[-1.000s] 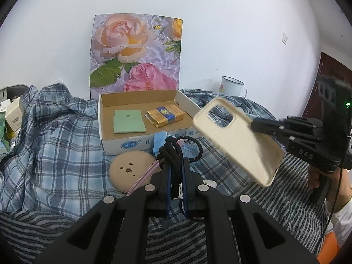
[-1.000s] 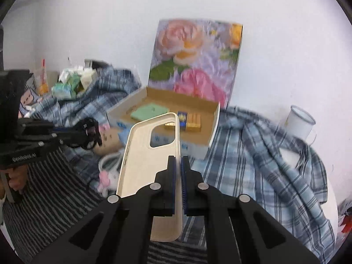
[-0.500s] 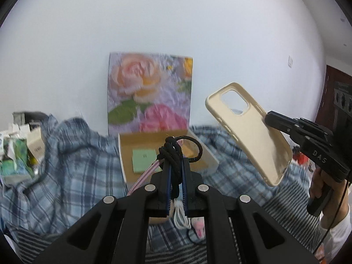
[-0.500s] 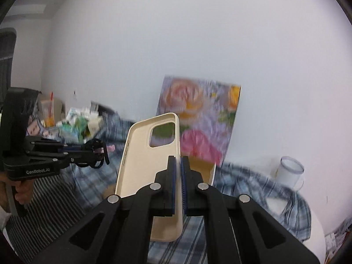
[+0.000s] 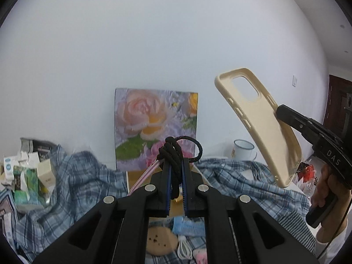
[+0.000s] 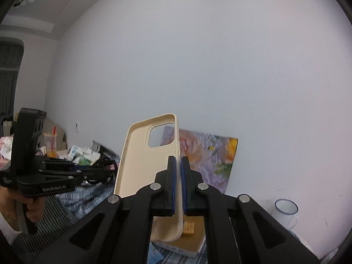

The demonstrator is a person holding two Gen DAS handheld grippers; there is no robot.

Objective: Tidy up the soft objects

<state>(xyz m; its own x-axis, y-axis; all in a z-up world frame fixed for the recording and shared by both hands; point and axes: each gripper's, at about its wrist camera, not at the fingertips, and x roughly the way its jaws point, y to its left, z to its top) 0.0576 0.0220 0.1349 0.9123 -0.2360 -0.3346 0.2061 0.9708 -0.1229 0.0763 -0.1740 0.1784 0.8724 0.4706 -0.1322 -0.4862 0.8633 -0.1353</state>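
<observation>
Standing almost upright in the air, the cream phone case is pinched by one long edge between the closed fingers of the right claw, its camera cutout at the top and its hollow side turned toward the left claw. In the left wrist view the same phone case tilts against the white wall, with the right claw gripping it from the right and a hand wrapped around that claw's handle.

The left claw is clamped on a bundle of black hair ties, knotted together with one loop arching to the right of the fingers; a pink band trails from the bundle down to the left. In the right wrist view the left claw sits level beside the case, apart from it.

Below lies a blue plaid cloth with an open cardboard box on it, a yellow packet inside. A rose picture leans on the wall behind the box, and a white enamel mug stands to its right. Near the bottom edge are a round tan pad, a blue cloth item and a coiled white cable. Small cartons crowd the far left.
</observation>
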